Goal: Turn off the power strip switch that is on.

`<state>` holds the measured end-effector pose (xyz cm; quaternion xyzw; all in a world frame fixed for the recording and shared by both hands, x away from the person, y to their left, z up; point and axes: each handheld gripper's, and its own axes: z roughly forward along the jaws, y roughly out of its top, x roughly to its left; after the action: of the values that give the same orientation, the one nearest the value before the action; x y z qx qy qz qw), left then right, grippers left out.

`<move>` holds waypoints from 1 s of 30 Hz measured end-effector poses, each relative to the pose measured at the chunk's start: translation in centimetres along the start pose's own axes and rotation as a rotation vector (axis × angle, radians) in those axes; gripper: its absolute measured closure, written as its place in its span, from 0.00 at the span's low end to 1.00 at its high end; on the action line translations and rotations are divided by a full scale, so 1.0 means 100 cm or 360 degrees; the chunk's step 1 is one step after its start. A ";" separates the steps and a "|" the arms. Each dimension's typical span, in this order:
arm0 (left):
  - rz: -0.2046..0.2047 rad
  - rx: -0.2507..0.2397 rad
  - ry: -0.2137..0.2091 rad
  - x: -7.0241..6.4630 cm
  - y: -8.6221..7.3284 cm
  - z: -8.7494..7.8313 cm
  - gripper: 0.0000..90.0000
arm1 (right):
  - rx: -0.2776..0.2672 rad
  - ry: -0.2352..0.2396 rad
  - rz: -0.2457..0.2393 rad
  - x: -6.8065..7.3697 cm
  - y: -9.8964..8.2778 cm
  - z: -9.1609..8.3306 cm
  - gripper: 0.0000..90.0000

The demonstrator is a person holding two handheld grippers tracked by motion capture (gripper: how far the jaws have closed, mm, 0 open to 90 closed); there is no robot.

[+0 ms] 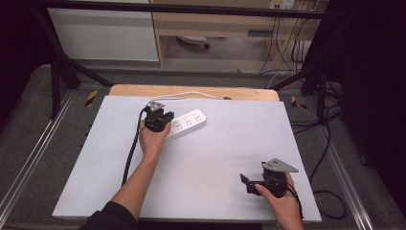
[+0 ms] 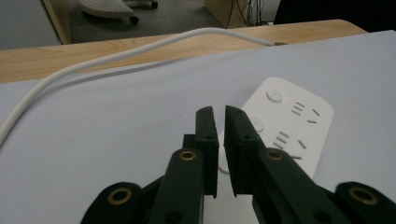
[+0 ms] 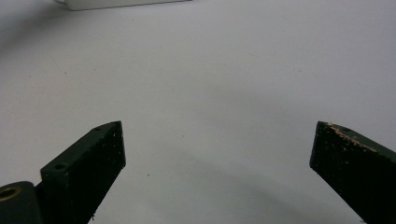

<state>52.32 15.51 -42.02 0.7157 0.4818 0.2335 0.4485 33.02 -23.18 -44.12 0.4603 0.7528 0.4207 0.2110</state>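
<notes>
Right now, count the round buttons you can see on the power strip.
2 on the power strip in the left gripper view: one near its far end, one just right of the left gripper. More may be hidden behind the gripper.

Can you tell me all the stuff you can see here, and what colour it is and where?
power strip: 1, white, far left part of the mat
cord: 1, white, runs from the strip along the wooden edge
mat: 1, pale grey, covers the table
table: 1, wood, its far edge peeks out past the mat
left tongs: 1, black, nearly shut, nothing between them, over the strip
right tongs: 1, black, open, over bare mat near the right corner
</notes>
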 end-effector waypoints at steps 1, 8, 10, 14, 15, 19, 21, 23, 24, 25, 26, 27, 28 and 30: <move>0.0003 -0.0003 -0.0002 0.000 0.000 0.000 0.89 | -0.0004 -0.0001 -0.0003 0.000 0.000 0.000 0.05; 0.0006 -0.0027 0.0023 0.003 0.002 -0.004 0.66 | -0.0005 -0.0003 -0.0003 0.000 0.000 0.000 0.05; -0.0005 -0.0041 0.0022 0.004 0.003 -0.006 0.59 | -0.0004 -0.0003 -0.0005 0.000 0.000 0.000 0.05; -0.0007 -0.0077 0.0051 0.003 0.006 -0.010 0.45 | -0.0003 -0.0003 -0.0001 0.001 0.000 0.000 0.05; -0.0016 -0.0078 0.0053 0.003 0.007 -0.010 0.39 | 0.0000 -0.0001 -0.0001 0.001 0.000 0.000 0.05; -0.0040 -0.0069 0.0043 0.003 0.007 -0.011 0.21 | 0.0001 0.0001 0.0001 0.002 0.000 0.000 0.05; -0.0048 -0.0053 0.0020 0.003 0.007 -0.012 0.15 | 0.0001 0.0000 0.0001 0.002 0.001 0.000 0.05; -0.0022 -0.0044 0.0025 0.002 0.007 -0.013 0.12 | 0.0001 -0.0001 0.0000 0.001 0.000 0.000 0.05; -0.0014 -0.0041 0.0031 0.001 0.007 -0.014 0.12 | 0.0001 -0.0001 0.0002 0.001 0.000 0.000 0.05; -0.0012 -0.0039 0.0033 0.001 0.008 -0.015 0.12 | 0.0001 -0.0001 0.0003 0.001 0.000 0.000 0.05; -0.0006 -0.0038 0.0035 0.001 0.008 -0.016 0.12 | 0.0001 -0.0001 0.0002 0.002 0.000 0.000 0.05; 0.0000 -0.0037 0.0036 0.000 0.009 -0.018 0.12 | 0.0002 -0.0001 0.0001 0.002 0.000 0.000 0.05; 0.0006 -0.0035 0.0031 0.000 0.010 -0.019 0.12 | 0.0002 -0.0002 0.0000 0.002 0.000 0.000 0.05; 0.0003 -0.0034 0.0022 -0.001 0.011 -0.022 0.11 | 0.0002 -0.0002 -0.0004 0.001 0.001 0.000 0.04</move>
<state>51.12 16.23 -40.03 0.7098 0.4815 0.2439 0.4526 33.01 -23.02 -44.09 0.4598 0.7534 0.4197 0.2119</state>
